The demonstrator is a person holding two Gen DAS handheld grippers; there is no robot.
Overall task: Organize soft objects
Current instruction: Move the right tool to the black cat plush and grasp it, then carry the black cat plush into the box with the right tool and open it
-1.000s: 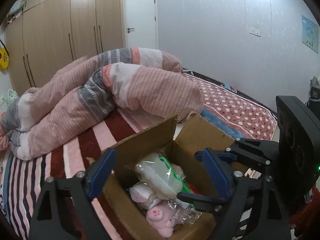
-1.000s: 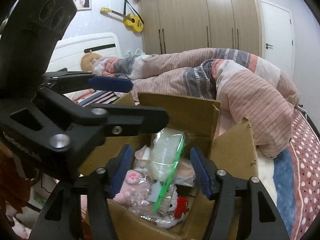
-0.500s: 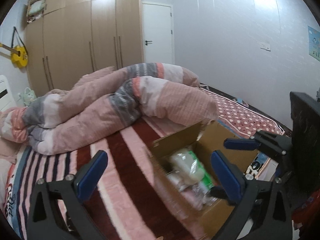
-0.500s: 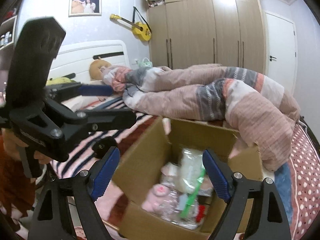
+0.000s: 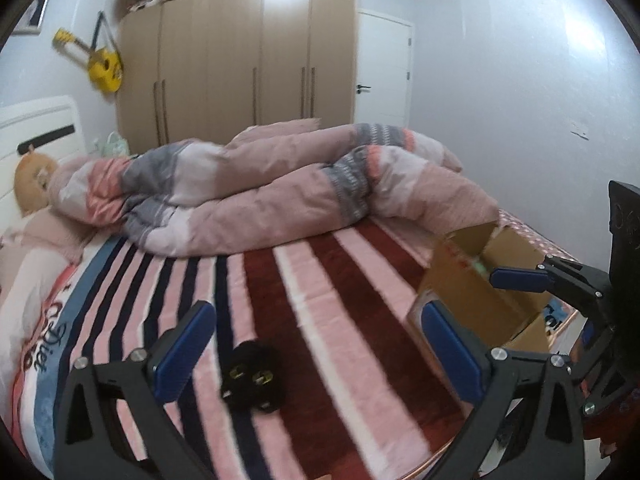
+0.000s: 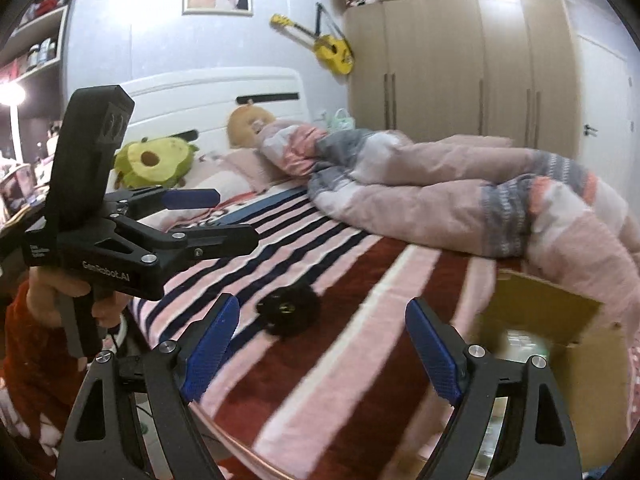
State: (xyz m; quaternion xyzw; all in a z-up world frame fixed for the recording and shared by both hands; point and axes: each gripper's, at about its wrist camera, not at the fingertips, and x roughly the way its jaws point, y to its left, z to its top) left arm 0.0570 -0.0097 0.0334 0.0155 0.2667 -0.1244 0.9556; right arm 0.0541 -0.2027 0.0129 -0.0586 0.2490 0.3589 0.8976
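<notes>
From my left wrist view, I am holding my left claw spread wide and empty over the striped blanket, aiming toward one black fuzzy item lying between my fingers' lines, probably the next soft thing to gather; one cardboard box is sitting at the bed's right edge, ready to receive it; my right claw is hovering beside that box.

From my right wrist view, my right claw is also gaping, gripping nothing; the black item is lying just ahead; I am counting two plush toys by the headboard: one avocado, one tan doll.
</notes>
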